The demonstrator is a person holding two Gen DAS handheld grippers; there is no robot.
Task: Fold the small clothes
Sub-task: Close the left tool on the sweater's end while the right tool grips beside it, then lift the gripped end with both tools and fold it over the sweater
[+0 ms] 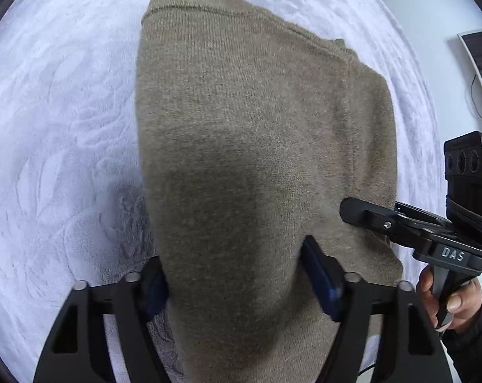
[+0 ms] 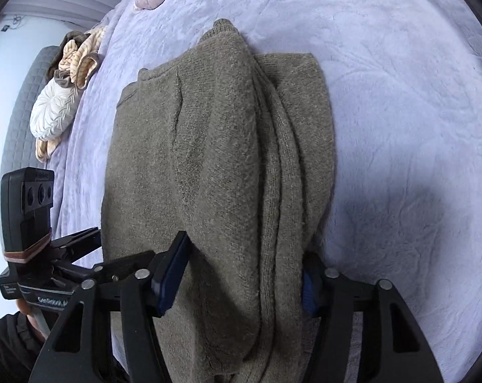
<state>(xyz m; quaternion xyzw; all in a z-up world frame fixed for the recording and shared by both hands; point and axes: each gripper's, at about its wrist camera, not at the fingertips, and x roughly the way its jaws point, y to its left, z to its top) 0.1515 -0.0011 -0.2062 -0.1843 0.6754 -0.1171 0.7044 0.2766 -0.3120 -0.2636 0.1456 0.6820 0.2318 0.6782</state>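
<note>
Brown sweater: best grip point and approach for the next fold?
Near hem edge of the brown sweater, one gripper per corner, coming from above at the near side. Layers stack thick there; left gripper and right gripper already straddle it.

Your sweater (image 1: 260,159) runs off the bottom edge in both views, and it hides the bedspread (image 1: 59,127) under it.

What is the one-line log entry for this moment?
left gripper: shut on sweater | right gripper: shut on sweater | surface: blanket
</note>
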